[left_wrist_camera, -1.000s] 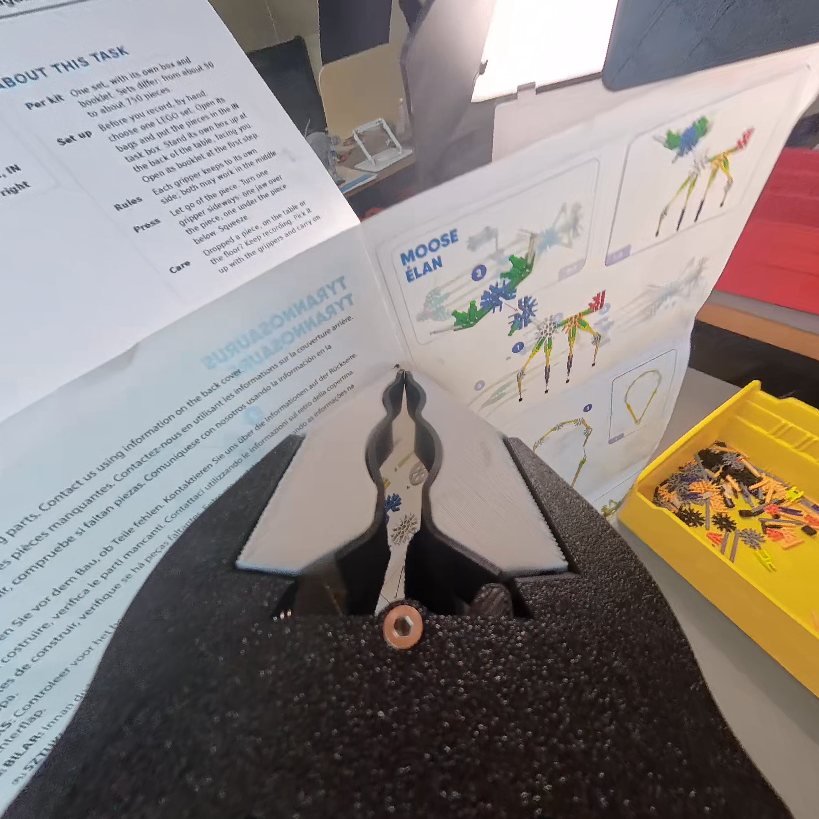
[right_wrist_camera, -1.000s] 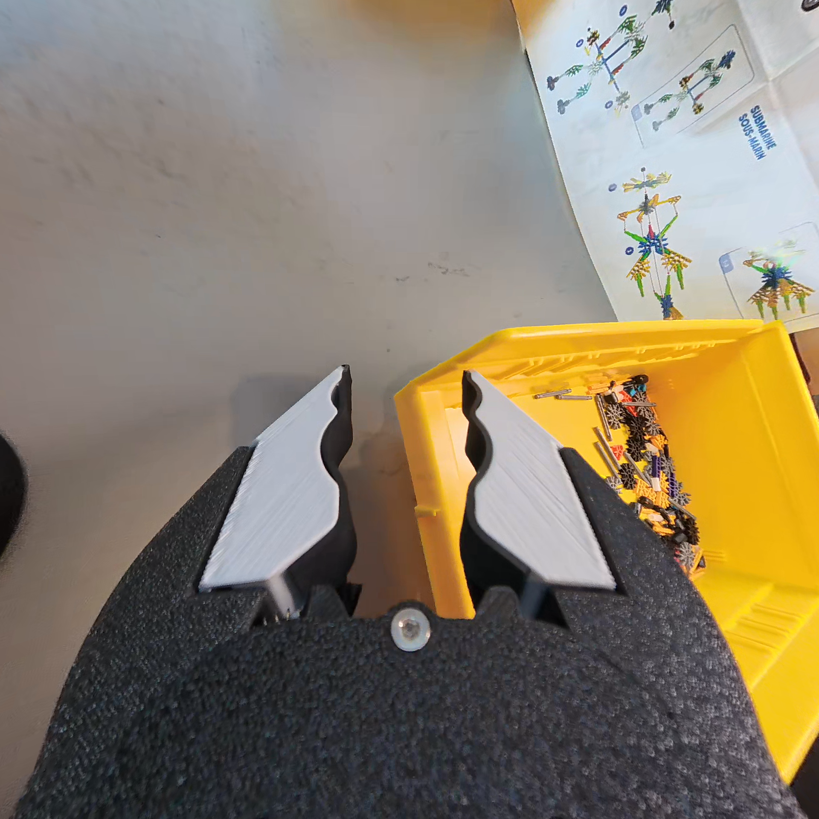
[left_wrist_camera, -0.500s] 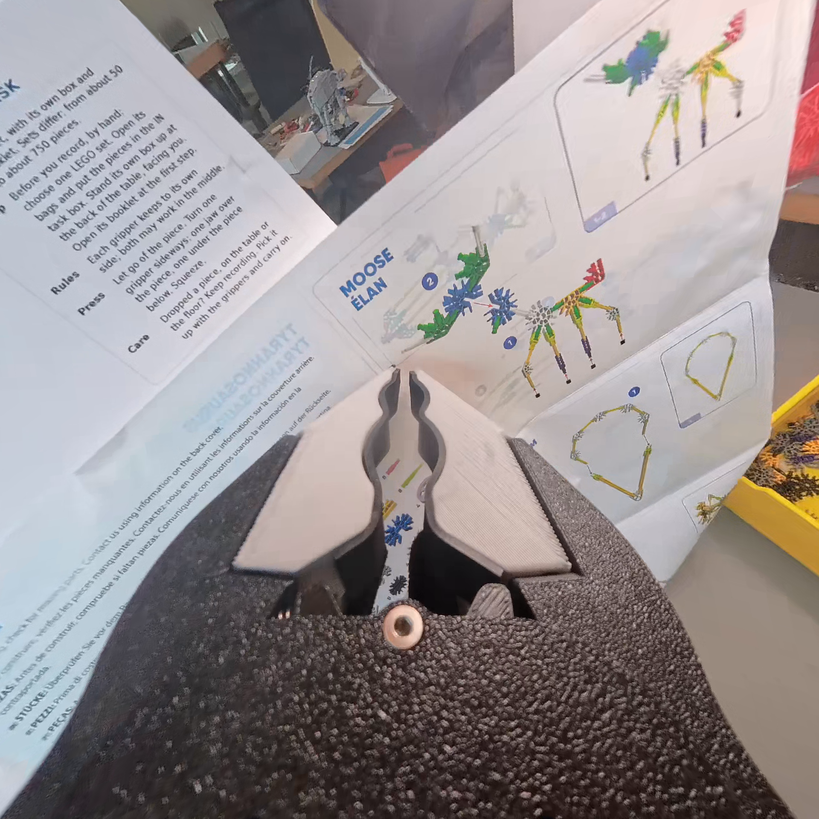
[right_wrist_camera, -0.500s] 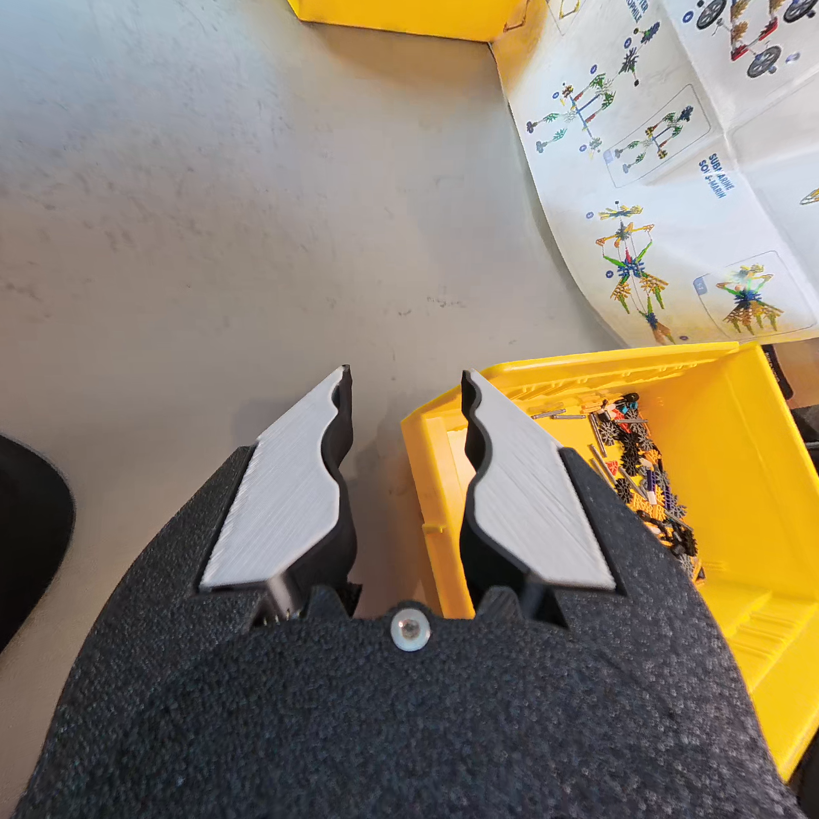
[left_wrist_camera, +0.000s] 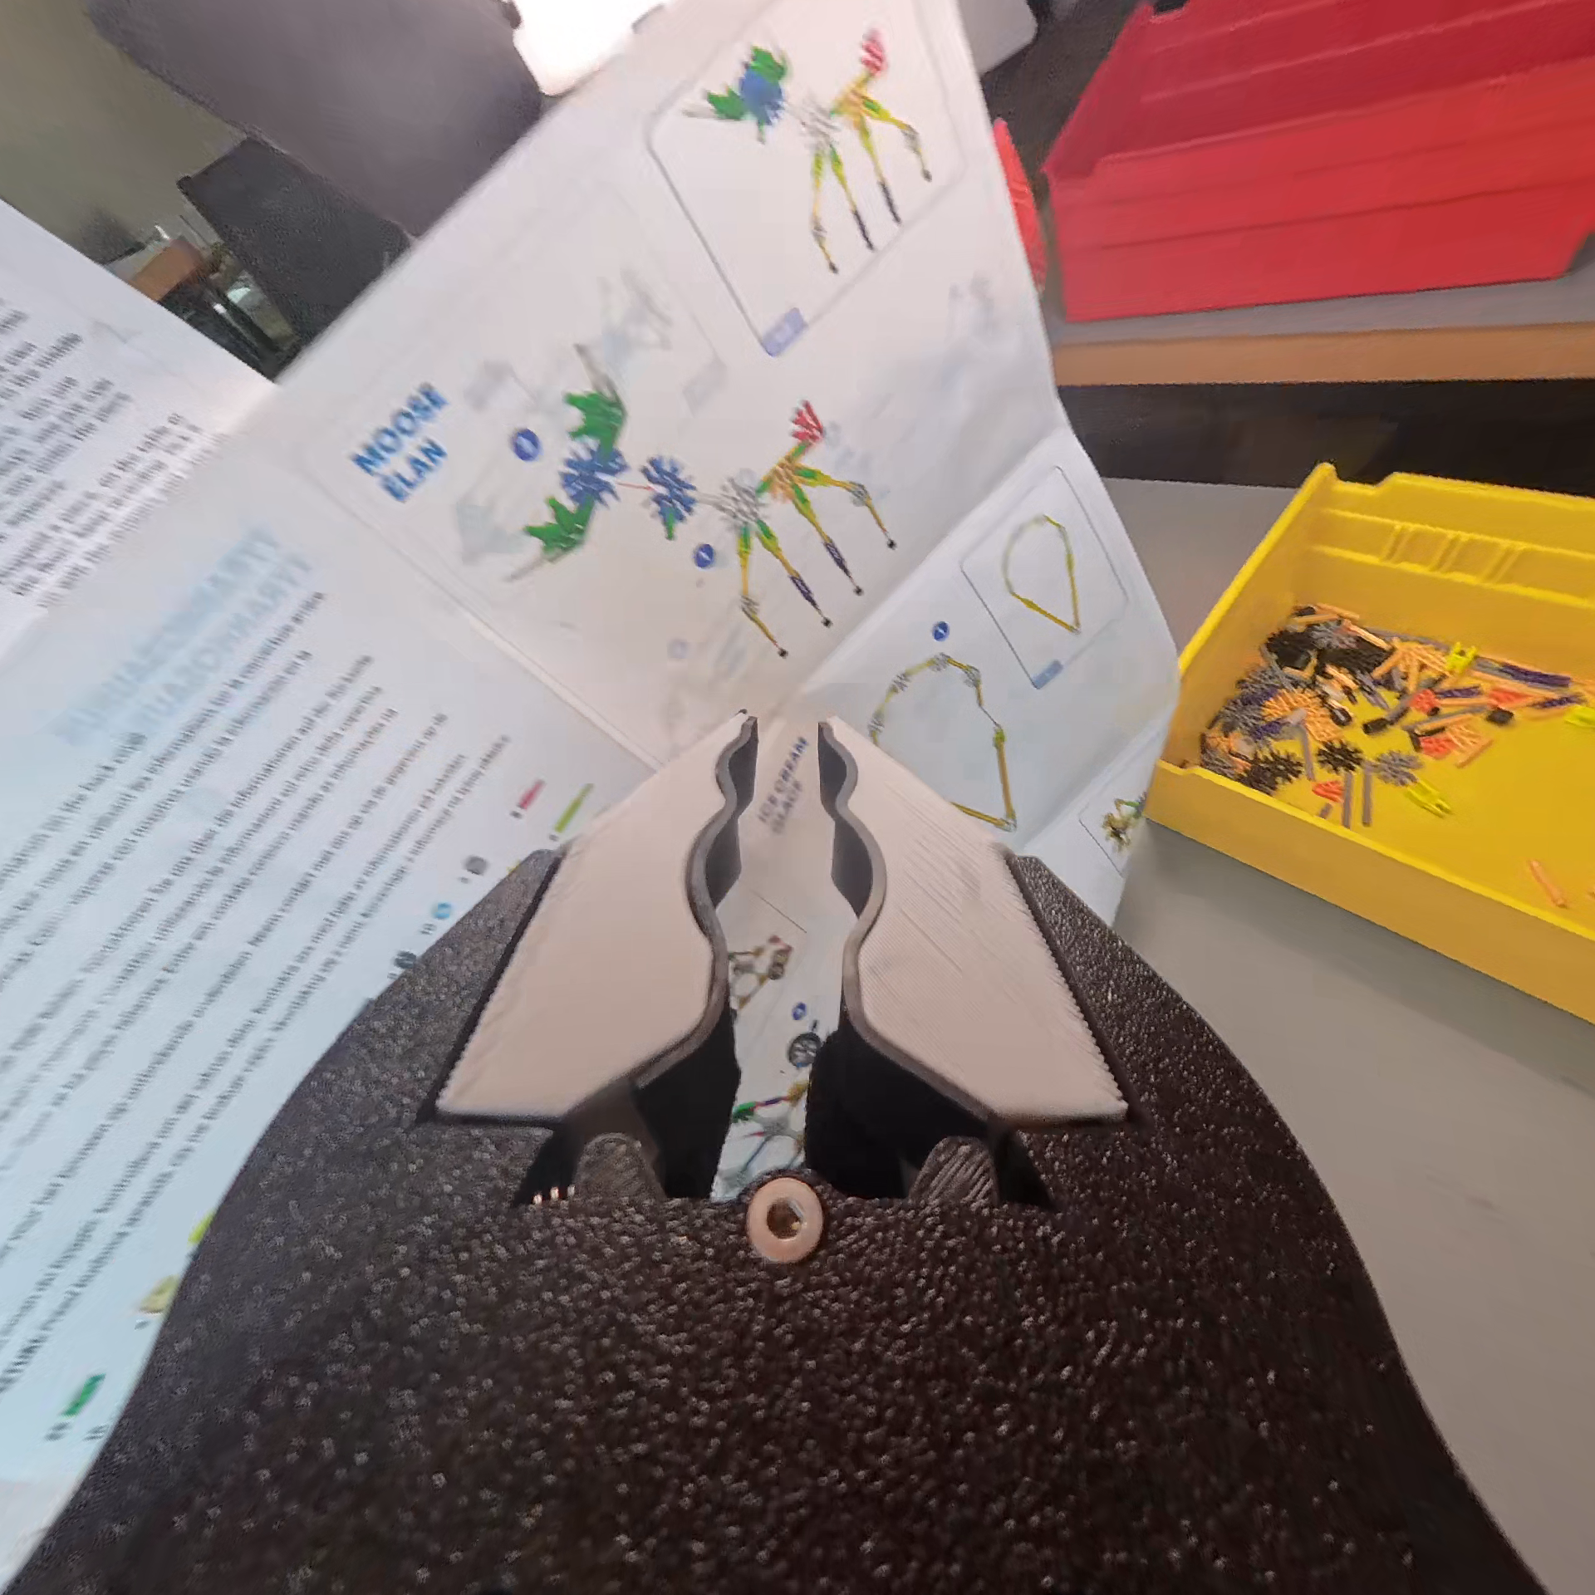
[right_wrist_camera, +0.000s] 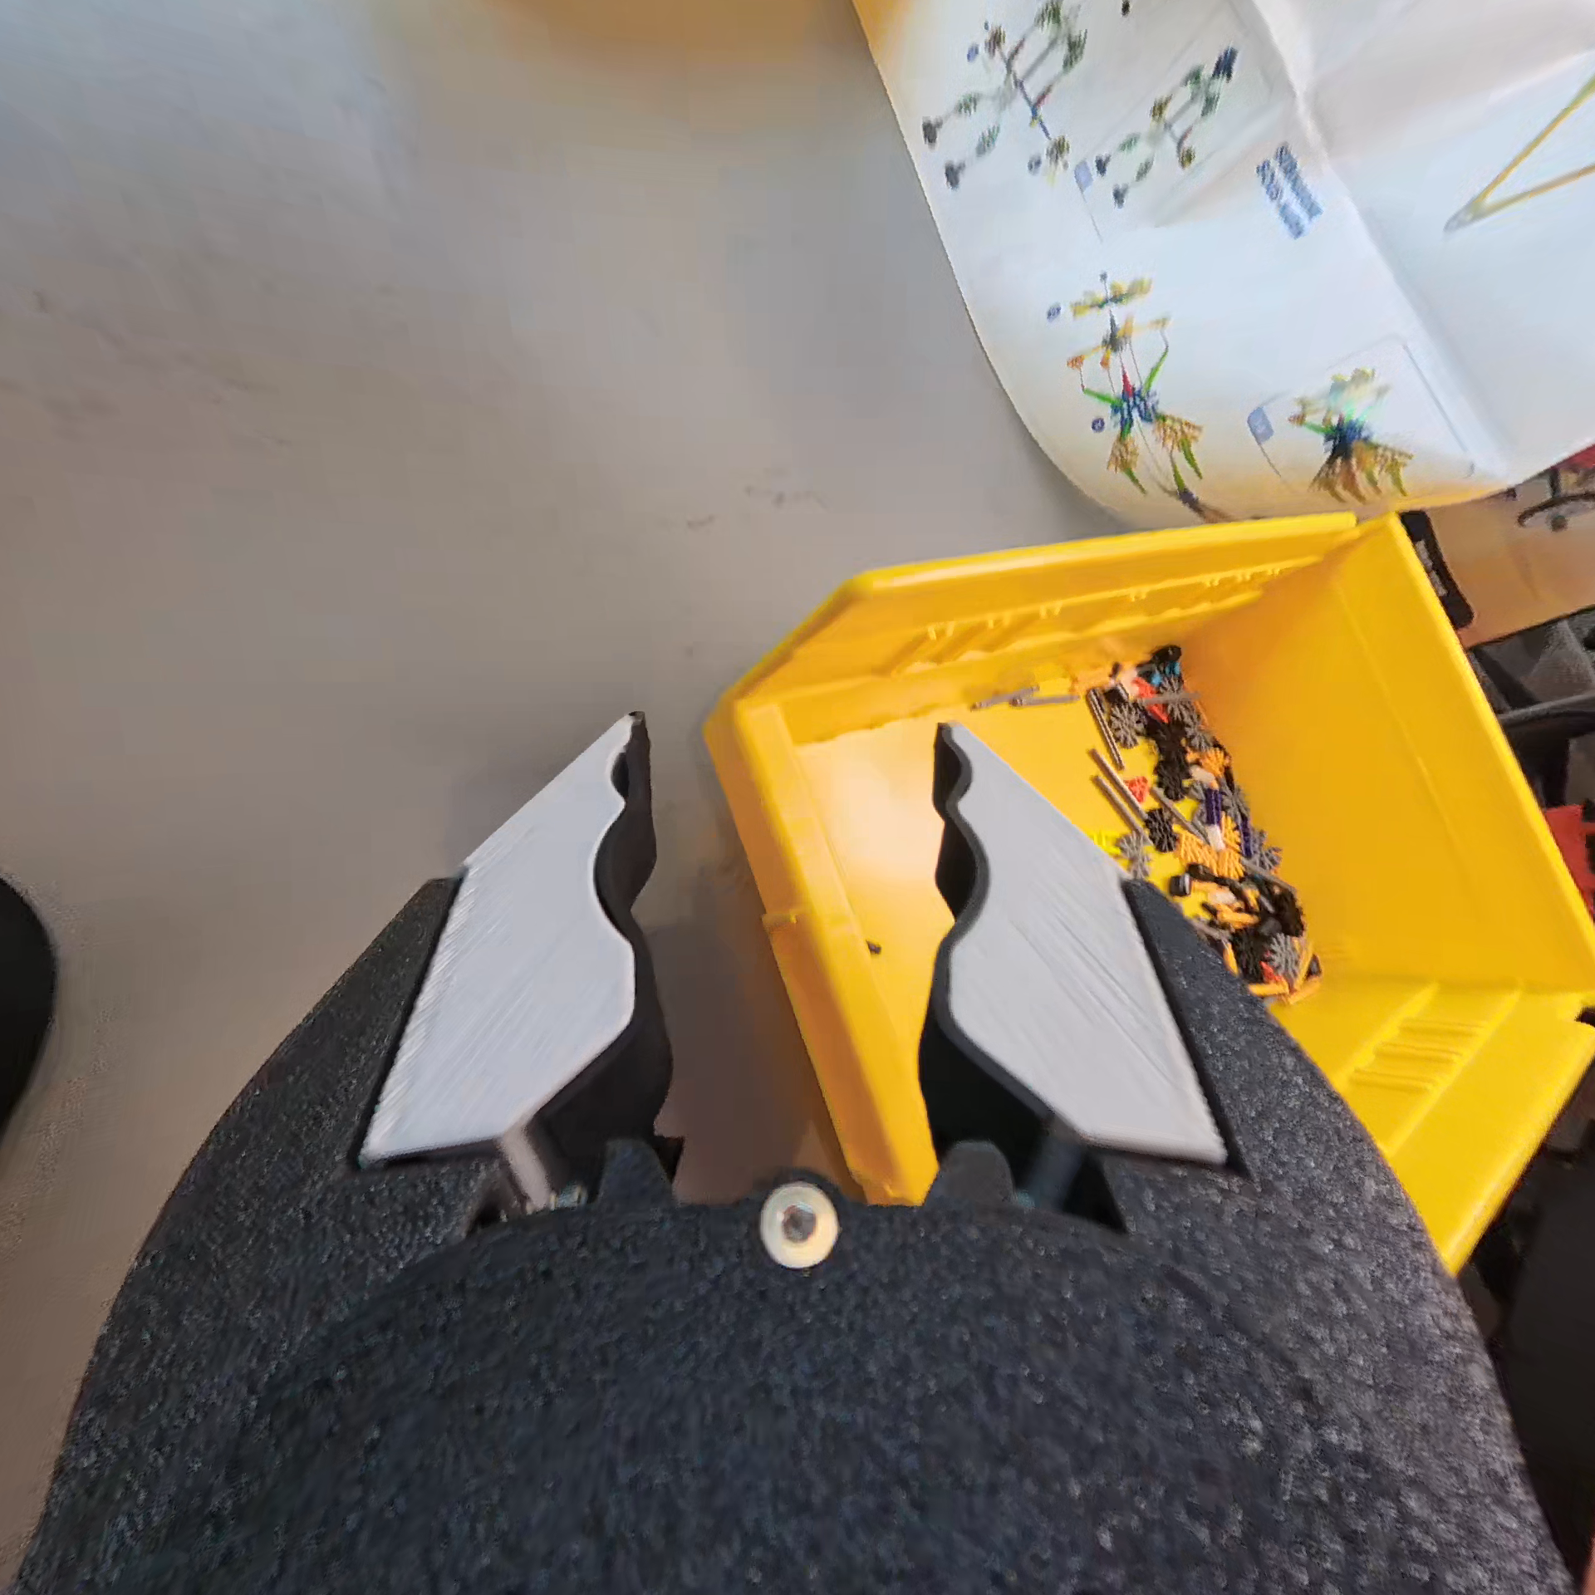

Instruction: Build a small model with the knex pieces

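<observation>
My left gripper (left_wrist_camera: 787, 734) has its jaws a narrow gap apart, right against a large folded white instruction sheet (left_wrist_camera: 690, 388) with coloured model drawings; the sheet shows through the gap and stands up in front of me. My right gripper (right_wrist_camera: 790, 725) is open and empty, with the near left wall of a yellow plastic bin (right_wrist_camera: 1381, 777) between its jaws. Several small coloured rods and connector pieces (right_wrist_camera: 1208, 820) lie in the bin. The sheet (right_wrist_camera: 1208, 259) hangs over the table beyond the bin. The bin (left_wrist_camera: 1295, 872) and its pieces (left_wrist_camera: 1381, 690) also show at the right of the left wrist view.
A second white printed page (left_wrist_camera: 86, 431) stands at the left behind the sheet. Red plastic bins (left_wrist_camera: 1338, 155) are stacked on a farther table at the upper right. The grey tabletop (right_wrist_camera: 345, 431) spreads to the left of the bin. A black object (right_wrist_camera: 17, 975) sits at the left edge. The gap from one gripper's tips to the other's is roughly 40 cm.
My left gripper's jaws, pinched on the sheet before, have parted slightly, and the view has swung right. My right gripper has opened wider by the bin wall.
</observation>
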`<act>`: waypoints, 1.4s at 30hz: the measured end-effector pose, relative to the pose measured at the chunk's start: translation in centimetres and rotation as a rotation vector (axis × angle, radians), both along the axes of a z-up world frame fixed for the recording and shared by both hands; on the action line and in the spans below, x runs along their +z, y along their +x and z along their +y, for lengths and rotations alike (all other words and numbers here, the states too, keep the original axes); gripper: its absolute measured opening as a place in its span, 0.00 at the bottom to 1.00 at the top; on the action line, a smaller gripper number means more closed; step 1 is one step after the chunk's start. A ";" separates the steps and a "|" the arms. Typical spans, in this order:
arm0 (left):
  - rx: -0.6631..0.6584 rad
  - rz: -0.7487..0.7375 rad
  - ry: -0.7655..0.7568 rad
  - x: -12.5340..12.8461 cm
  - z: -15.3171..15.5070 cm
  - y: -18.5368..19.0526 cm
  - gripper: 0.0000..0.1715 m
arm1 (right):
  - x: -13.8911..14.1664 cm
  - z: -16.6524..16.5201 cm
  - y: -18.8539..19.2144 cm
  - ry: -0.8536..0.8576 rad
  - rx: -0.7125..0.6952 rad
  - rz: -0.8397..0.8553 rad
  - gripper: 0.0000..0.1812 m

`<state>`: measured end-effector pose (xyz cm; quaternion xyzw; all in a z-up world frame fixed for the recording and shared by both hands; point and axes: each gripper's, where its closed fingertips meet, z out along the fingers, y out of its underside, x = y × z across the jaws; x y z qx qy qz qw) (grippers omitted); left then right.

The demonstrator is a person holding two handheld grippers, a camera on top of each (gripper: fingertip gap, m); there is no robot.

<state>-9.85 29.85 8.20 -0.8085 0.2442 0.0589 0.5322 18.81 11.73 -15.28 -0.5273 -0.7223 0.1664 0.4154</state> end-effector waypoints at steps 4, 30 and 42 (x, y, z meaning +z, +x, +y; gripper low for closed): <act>-0.064 0.060 -0.058 -5.3 -1.8 2.8 0.08 | -4.2 3.2 2.7 0.016 -0.040 -0.284 0.41; 0.226 0.247 -0.014 -8.8 2.4 -6.7 0.00 | -6.3 3.3 3.8 -0.016 0.156 -0.249 0.13; 0.275 0.321 0.079 -7.1 1.8 -8.4 0.00 | -6.3 6.3 1.7 0.009 0.244 -0.279 0.14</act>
